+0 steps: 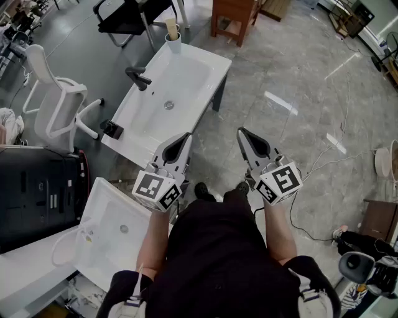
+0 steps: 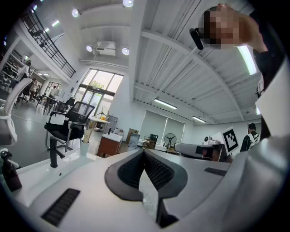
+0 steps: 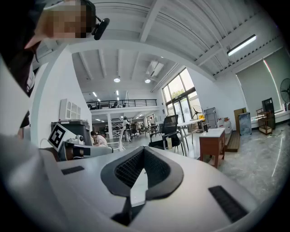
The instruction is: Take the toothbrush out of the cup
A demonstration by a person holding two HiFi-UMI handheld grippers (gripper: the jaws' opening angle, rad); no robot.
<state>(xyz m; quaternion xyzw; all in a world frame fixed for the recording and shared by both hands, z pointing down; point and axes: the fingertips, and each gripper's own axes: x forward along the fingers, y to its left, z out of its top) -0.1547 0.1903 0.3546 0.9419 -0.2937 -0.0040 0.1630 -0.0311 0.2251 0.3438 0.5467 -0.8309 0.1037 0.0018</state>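
A white cup [image 1: 173, 43] stands on the far corner of the white sink basin [image 1: 186, 87], with a pale toothbrush [image 1: 171, 27] upright in it. In the left gripper view the cup [image 2: 84, 147] shows small at the left, far beyond the jaws. My left gripper [image 1: 186, 136] [image 2: 144, 151] is shut and empty, held level near the sink's front edge. My right gripper [image 1: 241, 131] [image 3: 144, 148] is beside it over the floor, also shut with nothing between its pads. Both are well short of the cup.
A black faucet [image 1: 138, 77] and a black dispenser [image 1: 112, 129] sit on the sink's left rim. A white chair [image 1: 59, 105], a black chair [image 1: 127, 15] and a wooden cabinet [image 1: 235, 15] surround it. A second basin [image 1: 115, 227] lies at lower left.
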